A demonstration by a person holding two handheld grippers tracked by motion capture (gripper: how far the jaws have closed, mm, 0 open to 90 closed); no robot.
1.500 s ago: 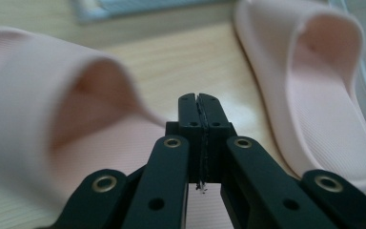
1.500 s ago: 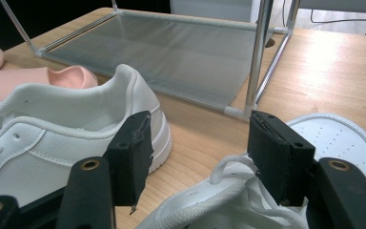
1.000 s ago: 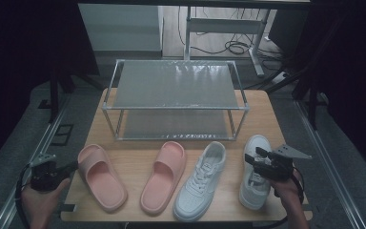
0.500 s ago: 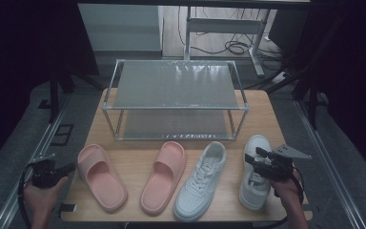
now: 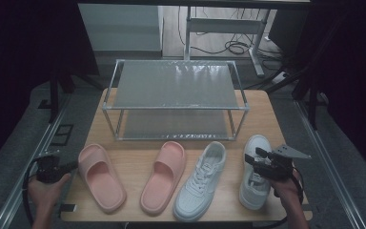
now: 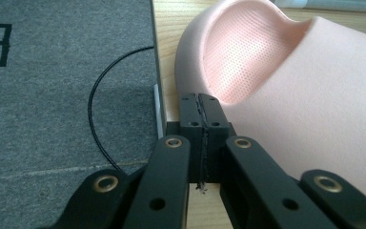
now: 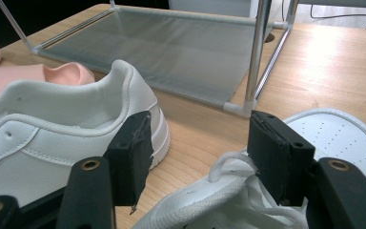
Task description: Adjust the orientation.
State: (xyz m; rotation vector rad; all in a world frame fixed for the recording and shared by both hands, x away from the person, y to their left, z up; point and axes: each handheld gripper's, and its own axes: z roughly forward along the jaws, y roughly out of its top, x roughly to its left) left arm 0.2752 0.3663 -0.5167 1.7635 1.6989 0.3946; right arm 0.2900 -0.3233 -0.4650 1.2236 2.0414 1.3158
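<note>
Shoes all sat on counter [image 5: 133, 162], rack [image 5: 175, 90] empty; left gripper [image 6: 201, 107] closed on nothing by pink slipper [image 6: 286, 86], right gripper [image 7: 198, 152] wide open over white sneaker [image 7: 248, 200].

- Two pink slides: one [image 5: 100, 177] at the left, one [image 5: 164, 175] beside it.
- Two white sneakers: one [image 5: 201, 181], one [image 5: 253, 176] at the right.
- One two-tier shoe rack [image 5: 175, 86].
- One wooden table [image 5: 262, 109].
- Two hand-held grippers: left hand-held gripper [image 5: 74, 165], right hand-held gripper [image 5: 253, 156].
</note>
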